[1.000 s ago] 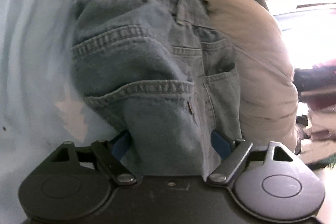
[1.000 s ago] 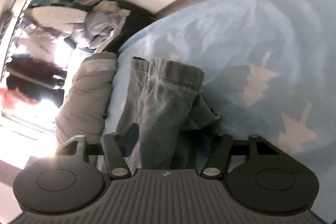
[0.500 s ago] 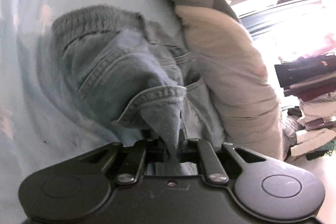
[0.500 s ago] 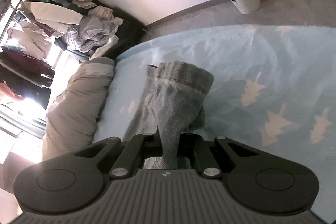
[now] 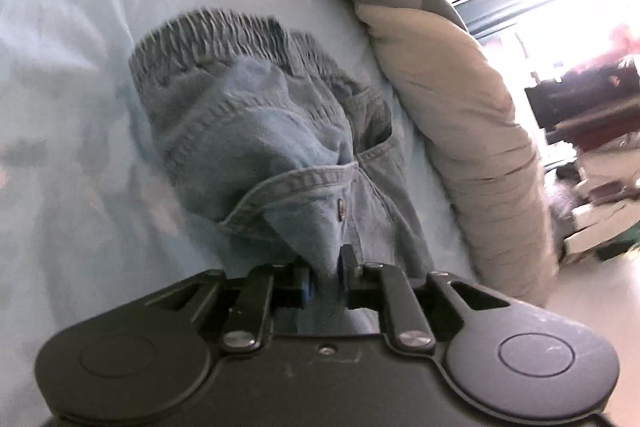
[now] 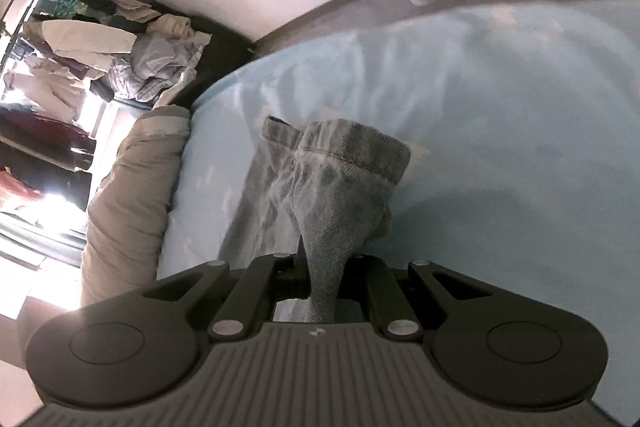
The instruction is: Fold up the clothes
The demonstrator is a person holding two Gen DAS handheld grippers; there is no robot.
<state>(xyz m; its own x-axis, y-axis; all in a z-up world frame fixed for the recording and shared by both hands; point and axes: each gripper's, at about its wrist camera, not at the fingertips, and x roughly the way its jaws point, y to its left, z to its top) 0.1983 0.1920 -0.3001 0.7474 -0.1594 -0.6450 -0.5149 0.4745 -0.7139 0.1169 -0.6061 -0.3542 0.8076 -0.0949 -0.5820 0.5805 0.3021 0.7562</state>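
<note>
On the light blue bed sheet with pale tree shapes [image 6: 500, 99] lies a pair of faded blue denim jeans with an elastic waistband [image 5: 256, 131], near the edge where a long beige bolster pillow [image 5: 460, 131] runs along the bed. The left gripper [image 5: 325, 267] has its fingers nearly together, pinching a fold of denim just below the back pocket, and the cloth rises from the sheet in a small tent toward it. The right gripper [image 6: 322, 267] also has its fingers narrow, clamped on a twisted piece of the leg part, close to the hemmed cuff [image 6: 356, 151], which stands up from the sheet. Both ends of the jeans are therefore held, while the middle part rests on the bed.

To my judgement the folding is at an early stage: the jeans look crumpled and bunched, no clean fold line is visible, and the two holds look like preparation for lifting or stretching the garment. Flattening, bringing the leg end to the waistband and pressing the fold are not yet done.
</note>
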